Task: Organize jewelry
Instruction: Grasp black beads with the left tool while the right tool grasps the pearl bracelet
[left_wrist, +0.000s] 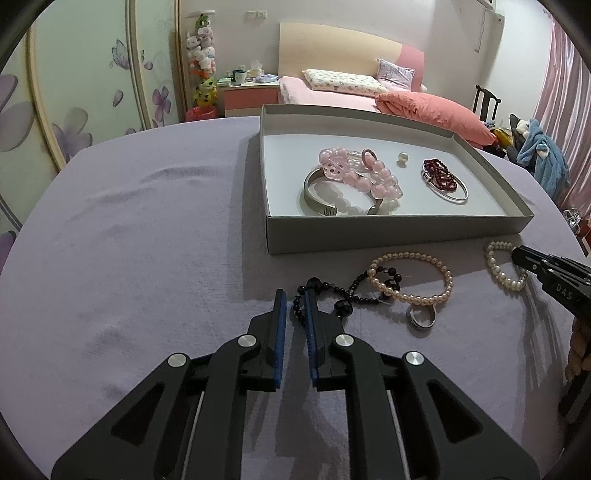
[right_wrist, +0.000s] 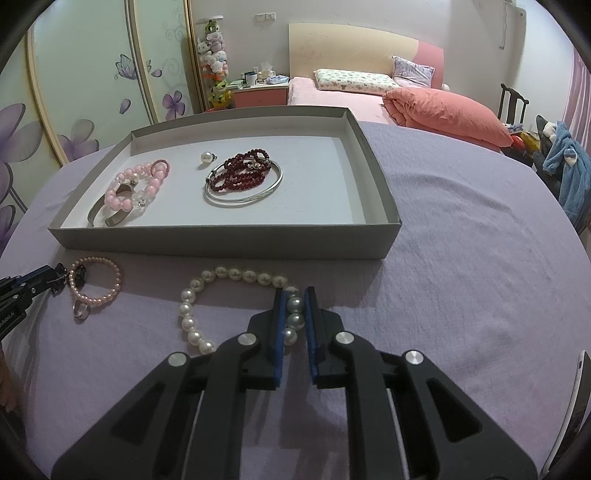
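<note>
Jewelry half sorted: pink beads, a red strand (right_wrist: 240, 171) and bangles lie in the grey box (right_wrist: 221, 242). Right gripper (right_wrist: 294, 317) pinches the big pearl bracelet (right_wrist: 236, 275) on the cloth. Left gripper (left_wrist: 295, 314) nips the black bead strand (left_wrist: 341, 295); small pearl bracelet (left_wrist: 410, 278) and ring (left_wrist: 423, 317) wait.

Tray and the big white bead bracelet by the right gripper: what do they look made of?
Tray: looks like grey cardboard, matte, with thin folded walls and a paler inside. White bead bracelet: pearl-like beads, glossy with soft highlights; real pearl or imitation cannot be told.
</note>
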